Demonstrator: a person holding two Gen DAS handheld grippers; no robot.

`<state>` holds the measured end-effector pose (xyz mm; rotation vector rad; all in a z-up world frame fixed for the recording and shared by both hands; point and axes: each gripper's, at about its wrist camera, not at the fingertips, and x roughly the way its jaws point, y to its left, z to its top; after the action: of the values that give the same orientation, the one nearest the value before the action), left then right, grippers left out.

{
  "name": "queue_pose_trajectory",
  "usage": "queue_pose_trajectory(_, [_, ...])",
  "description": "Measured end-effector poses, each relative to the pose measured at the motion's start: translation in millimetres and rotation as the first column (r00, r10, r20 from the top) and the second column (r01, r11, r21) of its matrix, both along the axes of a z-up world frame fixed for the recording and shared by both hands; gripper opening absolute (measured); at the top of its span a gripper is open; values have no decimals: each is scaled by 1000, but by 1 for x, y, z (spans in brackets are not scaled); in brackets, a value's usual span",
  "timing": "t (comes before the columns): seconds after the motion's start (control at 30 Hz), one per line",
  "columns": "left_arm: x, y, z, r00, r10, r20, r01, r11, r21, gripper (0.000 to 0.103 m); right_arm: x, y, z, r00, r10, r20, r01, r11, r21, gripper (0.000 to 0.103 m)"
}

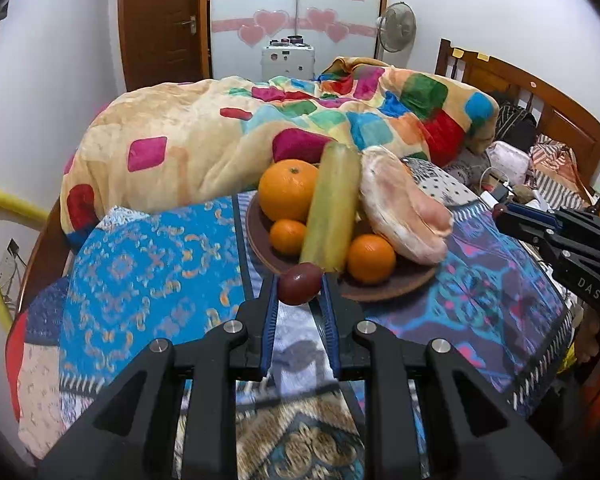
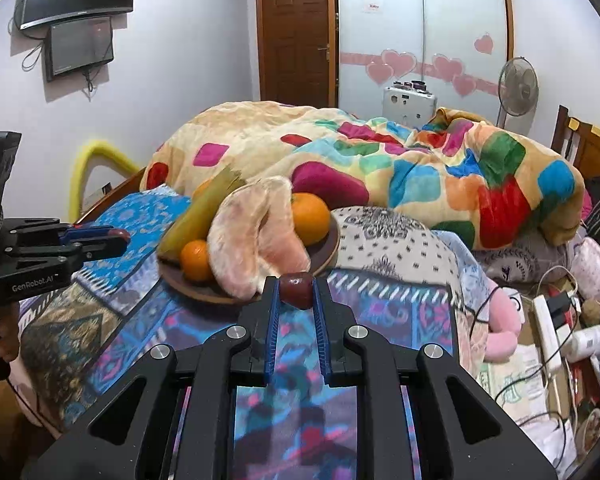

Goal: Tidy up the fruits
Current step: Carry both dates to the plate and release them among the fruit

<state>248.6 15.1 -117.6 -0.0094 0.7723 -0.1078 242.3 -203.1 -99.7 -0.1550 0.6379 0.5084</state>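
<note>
A brown round plate (image 1: 384, 290) on the patterned bedspread holds three oranges (image 1: 287, 190), a long yellow-green fruit (image 1: 332, 210) and peeled pomelo pieces (image 1: 404, 208). My left gripper (image 1: 299, 285) is shut on a small dark red fruit (image 1: 299, 283), just before the plate's near rim. My right gripper (image 2: 296, 290) is shut on another small dark red fruit (image 2: 297, 289), close to the plate (image 2: 324, 254) on its other side. Each gripper shows in the other's view: the right one (image 1: 502, 211) at right, the left one (image 2: 118, 236) at left.
A bunched, colourful blanket (image 1: 260, 128) lies behind the plate. A wooden headboard (image 1: 532, 92), pillows, cables and a power strip (image 2: 548, 320) crowd the right side. A yellow padded chair edge (image 1: 4, 216) stands at left.
</note>
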Motion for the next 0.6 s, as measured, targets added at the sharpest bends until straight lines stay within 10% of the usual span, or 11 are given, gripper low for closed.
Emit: queue_pose_trajectory(0.6, [44, 12, -16, 999, 8, -39, -8, 1000, -4, 21, 69, 30, -13, 995, 13, -96, -20, 998, -65, 15])
